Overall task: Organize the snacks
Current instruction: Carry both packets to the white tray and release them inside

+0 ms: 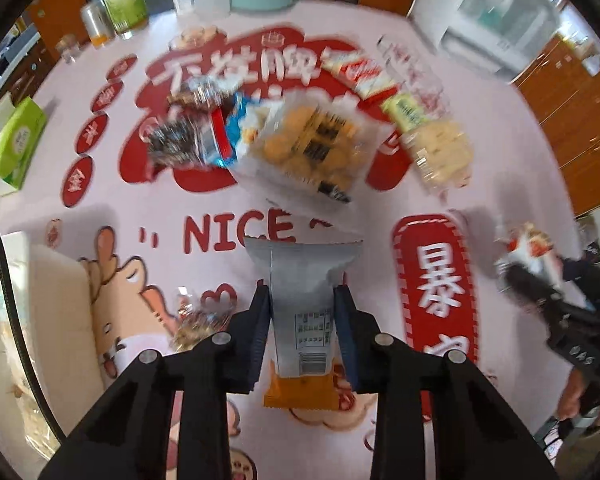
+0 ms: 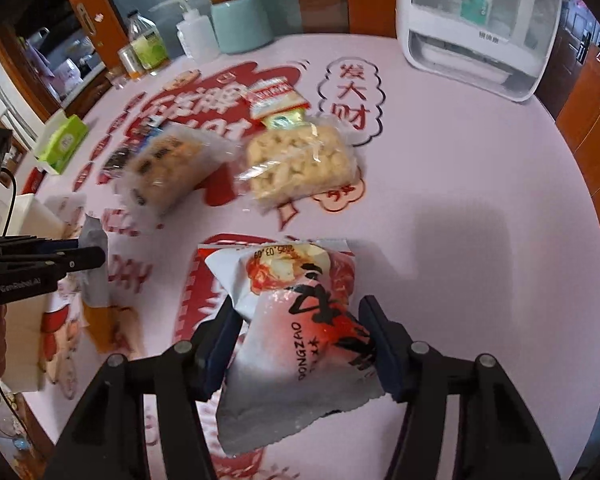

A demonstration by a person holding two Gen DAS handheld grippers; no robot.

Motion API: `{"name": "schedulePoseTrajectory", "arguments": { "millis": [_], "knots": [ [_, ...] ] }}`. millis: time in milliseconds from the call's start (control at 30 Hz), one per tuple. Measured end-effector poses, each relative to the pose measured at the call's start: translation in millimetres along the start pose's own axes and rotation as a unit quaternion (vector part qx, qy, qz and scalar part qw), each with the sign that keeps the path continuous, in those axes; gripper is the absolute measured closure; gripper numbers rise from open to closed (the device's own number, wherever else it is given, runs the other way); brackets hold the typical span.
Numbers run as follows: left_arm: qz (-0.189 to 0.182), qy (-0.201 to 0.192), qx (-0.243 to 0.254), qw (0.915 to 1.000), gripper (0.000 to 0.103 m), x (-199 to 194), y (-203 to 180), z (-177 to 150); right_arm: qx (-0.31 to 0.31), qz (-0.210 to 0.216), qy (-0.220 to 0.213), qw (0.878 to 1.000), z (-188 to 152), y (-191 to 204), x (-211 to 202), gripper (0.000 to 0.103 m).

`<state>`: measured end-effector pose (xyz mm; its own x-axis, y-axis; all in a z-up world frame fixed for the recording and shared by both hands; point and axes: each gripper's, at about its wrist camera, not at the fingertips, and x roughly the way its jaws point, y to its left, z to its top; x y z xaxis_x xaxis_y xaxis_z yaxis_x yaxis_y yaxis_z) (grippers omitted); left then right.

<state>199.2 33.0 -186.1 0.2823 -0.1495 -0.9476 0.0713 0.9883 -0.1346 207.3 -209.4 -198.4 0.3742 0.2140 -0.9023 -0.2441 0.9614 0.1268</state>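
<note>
Left wrist view: left hand-held gripper (image 1: 302,294) pinches grey packet (image 1: 300,280), long axis running forward between its fingers, toward the snack pile (image 1: 300,136); right hand-held gripper (image 2: 298,316) clamps red-white packet (image 2: 300,320).

Both wrist cameras are looking steeply down along their jaws, riding close above the desk (image 1: 500,184). Each is facing the far edge, sharing the snack pile (image 1: 300,140) (image 2: 300,160) and, though blurred, seemingly the same bottles (image 1: 124,0) (image 2: 144,44).
</note>
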Motion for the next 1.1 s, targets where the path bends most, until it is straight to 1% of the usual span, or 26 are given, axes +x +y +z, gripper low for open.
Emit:
{"name": "schedulePoseTrajectory", "arguments": {
  "millis": [200,300,400,467,500,567,667,700,733,867,933,1000,1100],
  "knots": [
    [-0.026,-0.063,0.011,0.9976,0.073,-80.5,18.0,-28.7,-0.011,0.008,-0.037,0.999,-8.6,38.1,-45.3,0.043],
    [-0.034,-0.095,0.013,0.9948,0.073,-124.4,35.0,-44.3,-0.014,0.018,-0.052,0.998,-9.0,62.6,-66.0,0.043],
    [-0.020,-0.124,0.012,0.9920,0.073,-169.7,59.6,-62.4,-0.027,0.031,-0.064,0.997,-6.9,94.0,-82.3,0.043],
    [-0.005,-0.140,0.003,0.9901,0.073,-197.2,82.6,-75.6,-0.037,0.042,-0.070,0.996,-6.2,118.4,-90.8,0.043],
    [0.006,-0.146,-0.003,0.9893,0.073,-207.5,93.8,-81.4,-0.045,0.052,-0.073,0.995,-5.0,135.6,-95.6,0.043],
    [0.039,-0.156,-0.018,0.9868,0.073,-227.2,123.2,-95.5,-0.058,0.066,-0.077,0.993,-5.0,160.0,-102.4,0.043],
    [0.070,-0.161,-0.041,0.9836,0.073,-242.0,161.6,-113.9,-0.089,0.088,-0.085,0.989,-2.6,206.6,-112.1,0.043],
    [0.086,-0.162,-0.049,0.9818,0.073,-244.7,175.1,-120.1,-0.104,0.093,-0.088,0.986,-1.0,227.9,-114.6,0.043],
    [0.103,-0.161,-0.058,0.9798,0.073,-246.2,190.5,-127.7,-0.113,0.098,-0.090,0.985,-0.5,239.8,-116.6,0.043],
    [0.138,-0.143,-0.088,0.9761,0.073,-241.1,242.1,-151.0,-0.154,0.115,-0.087,0.978,1.9,306.4,-113.0,0.042],
    [0.139,-0.132,-0.098,0.9766,0.072,-236.5,263.1,-161.0,-0.167,0.119,-0.078,0.976,0.5,333.5,-106.9,0.041],
    [0.141,-0.126,-0.100,0.9769,0.072,-233.3,274.7,-167.3,-0.176,0.129,-0.065,0.974,-0.7,358.2,-99.4,0.041],
    [0.147,-0.119,-0.101,0.9768,0.065,-227.2,292.6,-174.6,-0.176,0.153,-0.047,0.971,-4.5,382.1,-92.5,0.039]
  ]
}}
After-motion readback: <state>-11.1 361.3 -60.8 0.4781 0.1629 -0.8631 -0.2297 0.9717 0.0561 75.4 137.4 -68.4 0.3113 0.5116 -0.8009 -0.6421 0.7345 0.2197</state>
